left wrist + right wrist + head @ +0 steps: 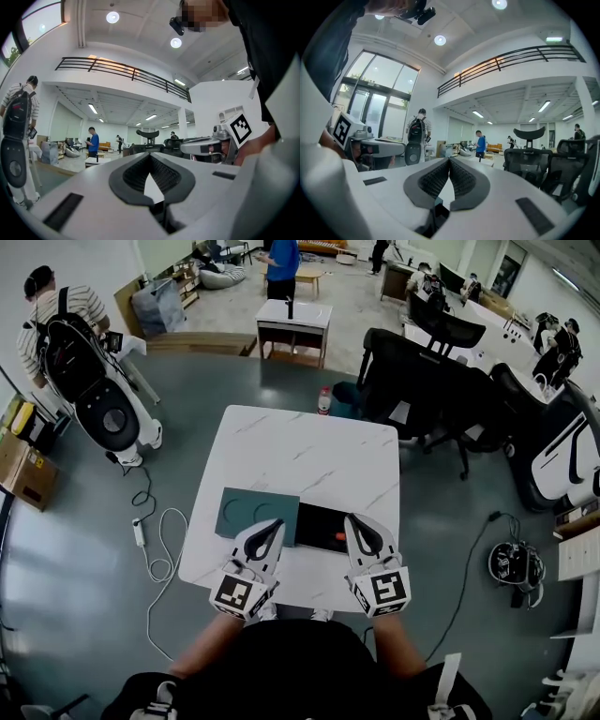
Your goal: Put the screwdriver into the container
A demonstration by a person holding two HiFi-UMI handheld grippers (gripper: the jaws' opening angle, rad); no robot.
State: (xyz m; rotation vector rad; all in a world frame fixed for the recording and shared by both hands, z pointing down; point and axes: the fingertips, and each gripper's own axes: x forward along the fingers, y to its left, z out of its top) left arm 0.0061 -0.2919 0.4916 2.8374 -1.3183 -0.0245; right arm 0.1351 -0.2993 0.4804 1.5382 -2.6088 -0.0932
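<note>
A black container [322,524] lies on the white marble table [300,460] near its front edge, beside a dark teal tray [246,511] with two round recesses. A small red-orange thing [339,536] shows inside the container, too small to name. My left gripper [272,525] hovers over the teal tray's right end. My right gripper [359,521] hovers over the container's right end. Both point level, away from me. In the left gripper view the left gripper [150,155] has its jaw tips touching, nothing between them. The right gripper [450,161] looks the same in its own view.
Black office chairs [427,381] crowd the table's right and far right. A bottle [324,400] stands on the floor past the far edge. A cable and power strip [141,532] lie on the floor at left, near a white machine [111,414] and a person with a backpack [56,320].
</note>
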